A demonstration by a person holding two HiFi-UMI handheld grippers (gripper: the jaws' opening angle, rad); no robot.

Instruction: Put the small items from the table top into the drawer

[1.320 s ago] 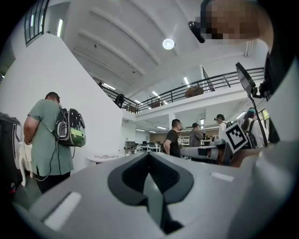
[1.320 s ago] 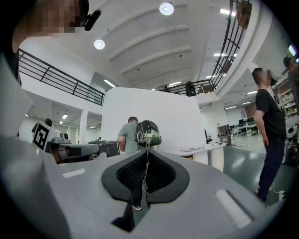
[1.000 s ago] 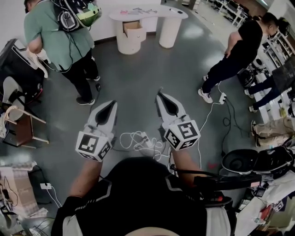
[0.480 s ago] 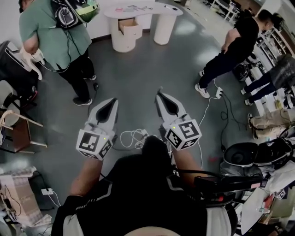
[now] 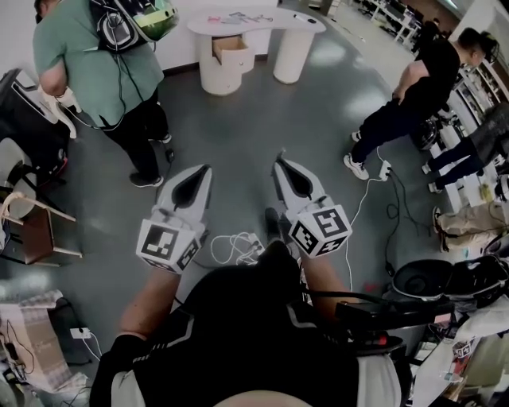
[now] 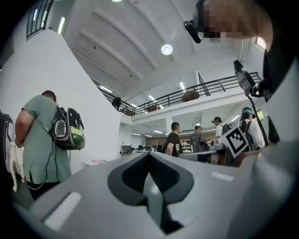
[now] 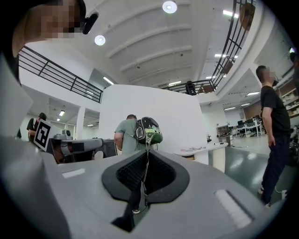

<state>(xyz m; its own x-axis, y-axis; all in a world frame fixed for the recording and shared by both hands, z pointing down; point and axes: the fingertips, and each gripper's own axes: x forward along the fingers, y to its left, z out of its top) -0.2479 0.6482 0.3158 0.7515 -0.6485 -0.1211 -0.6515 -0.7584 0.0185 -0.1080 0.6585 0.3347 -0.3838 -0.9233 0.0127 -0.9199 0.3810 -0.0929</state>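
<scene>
A white curved table (image 5: 296, 24) stands far across the grey floor, with small items (image 5: 231, 17) lying on its top. Its pale wooden drawer (image 5: 231, 49) is pulled open in the left pedestal. My left gripper (image 5: 203, 169) and right gripper (image 5: 281, 162) are held side by side in the air, well short of the table, both shut with nothing in them. In the left gripper view the left gripper (image 6: 148, 156) points toward the table (image 6: 98, 162). From the right gripper (image 7: 145, 153), the table (image 7: 202, 150) shows at the right.
A person in a green shirt with a backpack (image 5: 94, 67) stands left of the table. Another person in black (image 5: 415, 89) stands at the right. White cables (image 5: 238, 246) lie on the floor below the grippers. A chair (image 5: 32, 230) and bags crowd the edges.
Both grippers have shifted a little forward toward the table. A shoe of the person holding them now shows between them. The person in black has shifted stance.
</scene>
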